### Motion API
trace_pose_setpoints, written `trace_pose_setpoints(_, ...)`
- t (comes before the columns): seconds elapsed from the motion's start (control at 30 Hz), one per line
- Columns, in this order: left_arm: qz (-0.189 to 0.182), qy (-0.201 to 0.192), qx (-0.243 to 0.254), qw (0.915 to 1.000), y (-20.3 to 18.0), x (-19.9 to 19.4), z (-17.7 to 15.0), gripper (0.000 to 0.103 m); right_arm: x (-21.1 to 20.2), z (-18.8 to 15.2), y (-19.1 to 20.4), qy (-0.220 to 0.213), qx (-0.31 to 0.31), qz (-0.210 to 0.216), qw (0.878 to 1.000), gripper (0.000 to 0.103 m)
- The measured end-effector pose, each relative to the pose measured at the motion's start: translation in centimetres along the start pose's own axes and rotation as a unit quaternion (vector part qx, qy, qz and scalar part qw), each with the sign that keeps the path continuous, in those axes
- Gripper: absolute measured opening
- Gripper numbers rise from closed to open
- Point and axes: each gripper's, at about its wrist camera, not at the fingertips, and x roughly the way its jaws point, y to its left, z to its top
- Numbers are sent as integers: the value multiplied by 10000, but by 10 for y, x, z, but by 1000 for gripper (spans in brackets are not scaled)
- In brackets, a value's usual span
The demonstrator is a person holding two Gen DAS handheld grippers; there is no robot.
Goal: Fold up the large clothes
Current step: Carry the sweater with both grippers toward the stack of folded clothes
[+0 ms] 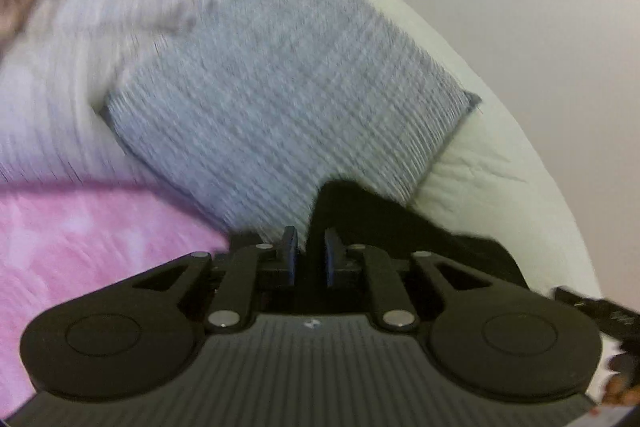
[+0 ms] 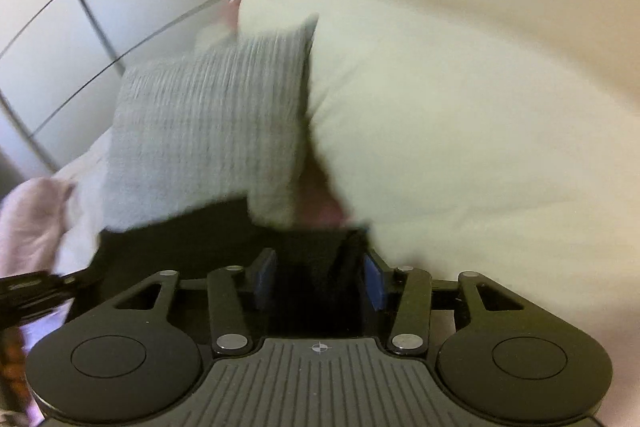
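Left wrist view showed the left gripper [image 1: 311,251] nearly pressed together on black cloth [image 1: 344,203]; the right gripper [image 2: 318,285] stood spread over it, near a grey pillow [image 2: 208,131].

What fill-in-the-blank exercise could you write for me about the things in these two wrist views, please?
The ribbed cushion is ___ in colour.
Below and left of it in the left wrist view lies a ___ blanket.
The garment in front of the right gripper is ___.
The right gripper's jaws stand ___.
Missing words: grey; pink; black; open.
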Motion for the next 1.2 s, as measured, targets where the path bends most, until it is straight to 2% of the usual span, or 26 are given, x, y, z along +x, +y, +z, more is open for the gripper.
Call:
trace_pose_setpoints(0.1, 169, -413, 105, 9989, -21, -17, 16, 9, -14, 7, 20, -492, -309, 213, 9981, 43)
trace_pose_setpoints(0.17, -68, -511, 178, 9985, -40, -19, 22, 10, -10, 8, 38, -523, -624, 437, 9957, 42)
trace_pose_setpoints(0.23, -277, -313, 227, 9989, -58, -7, 19, 10, 3, 2, 56, -436, -889, 571, 9934, 39)
trace_pose_setpoints(0.27, -260, -190, 275, 9991, -63, 4, 14, 10, 13, -3, 63, -352, -954, 560, 9932, 36)
trace_pose_setpoints(0.33, 19, 19, 416, 9991, -64, 29, 2, 12, 35, -16, 72, -92, -1037, 487, 9934, 34)
trace_pose_setpoints(0.4, 145, -51, 632, 9979, -56, 45, -12, 16, 55, -31, 73, 160, -1120, 366, 9929, 33)
trace_pose_setpoints(0.5, 159, -133, 870, 9960, -53, 50, -21, 16, 64, -41, 72, 165, -1218, 356, 9918, 33)
trace_pose_setpoints(0.63, 160, -205, 1070, 9939, -48, 36, -18, 20, 48, -28, 74, 85, -1197, 349, 9922, 33)
trace_pose_setpoints(0.7, 247, -214, 1121, 9932, -44, 18, -18, 18, 23, -28, 71, -147, -1195, 297, 9923, 33)
trace_pose_setpoints(0.8, 154, -184, 1041, 9943, -40, -18, -26, 16, -19, -33, 69, -305, -1085, 499, 9924, 33)
trace_pose_setpoints(0.9, 103, -185, 1083, 9939, -44, -58, -43, 17, -55, -50, 75, -258, -1069, 496, 9927, 33)
trace_pose_setpoints(0.97, 80, -134, 1086, 9940, -48, -77, -56, 21, -72, -68, 79, -181, -1068, 484, 9929, 33)
trace_pose_setpoints(1.07, 274, 155, 1181, 9925, -51, -78, -76, 27, -71, -89, 85, 72, -1218, 425, 9916, 33)
trace_pose_setpoints(1.2, 563, 448, 1259, 9894, -51, -65, -88, 28, -45, -104, 90, 448, -1396, 282, 9888, 38)
